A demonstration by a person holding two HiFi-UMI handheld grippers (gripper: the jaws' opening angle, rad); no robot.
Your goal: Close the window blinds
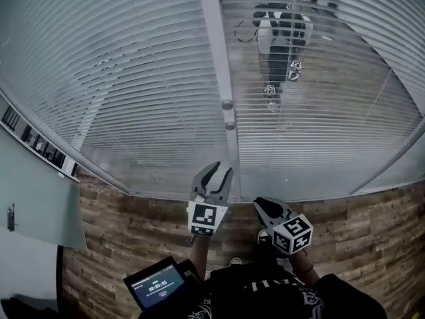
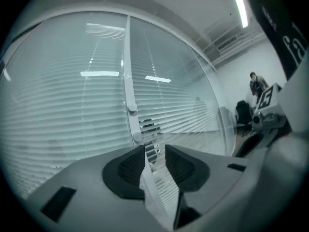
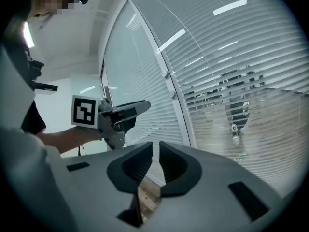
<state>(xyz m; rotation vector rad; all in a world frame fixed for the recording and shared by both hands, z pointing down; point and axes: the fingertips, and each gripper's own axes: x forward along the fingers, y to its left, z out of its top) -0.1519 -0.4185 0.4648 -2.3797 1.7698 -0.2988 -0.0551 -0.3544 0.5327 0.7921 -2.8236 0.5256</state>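
Currently noted: white horizontal-slat window blinds [image 1: 133, 78] behind glossy glass, ahead of both grippers, untouched. Smooth grey vertical mullion [image 1: 214, 52] between the panes, bearing two round knobs [image 1: 228, 104]. Grey plastic left gripper [image 1: 216, 173]: ribbed black pads apart, empty. Grey plastic right gripper [image 1: 261, 205]: jaws narrowly parted, empty. Rough wood-grain plank floor [image 1: 133, 224] beneath.

- The frame post [image 1: 214, 52] carries two round knobs [image 1: 227, 104] standing proud of its face; open air lies before them
- Left and right of the post, glass panes [image 1: 119, 78] stand in front of the blinds [image 1: 325, 145], barring any reach to the slats
- Below the post, bare wood floor [image 1: 133, 224] gives free passage
- Lower left of the post, a tablet [image 1: 157, 285] and a grey panel [image 1: 40, 205] narrow the room
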